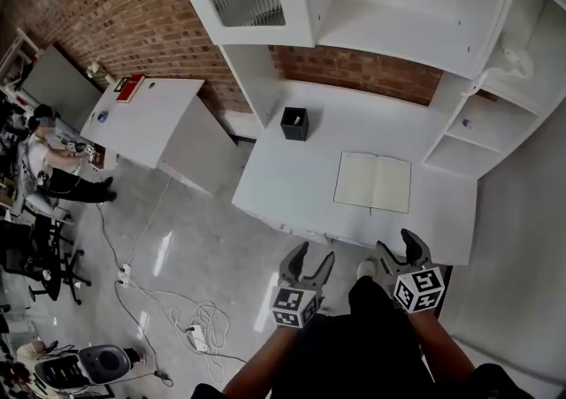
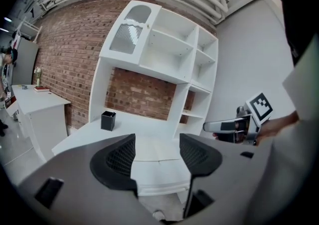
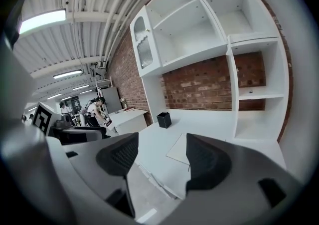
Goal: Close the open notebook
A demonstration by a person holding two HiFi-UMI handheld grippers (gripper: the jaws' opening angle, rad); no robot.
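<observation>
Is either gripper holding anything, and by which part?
Nothing is held: the left gripper and the right gripper both stand open and empty, short of the notebook.

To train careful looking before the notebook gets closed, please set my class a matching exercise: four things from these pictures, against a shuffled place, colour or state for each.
Things:
1 notebook
2 small box
3 red object
4 left tongs

Descriptions:
A apart, nothing between them
B black, standing on the desk
C on the side table
D lying open on the desk

Pairs: 1-D, 2-B, 3-C, 4-A
</observation>
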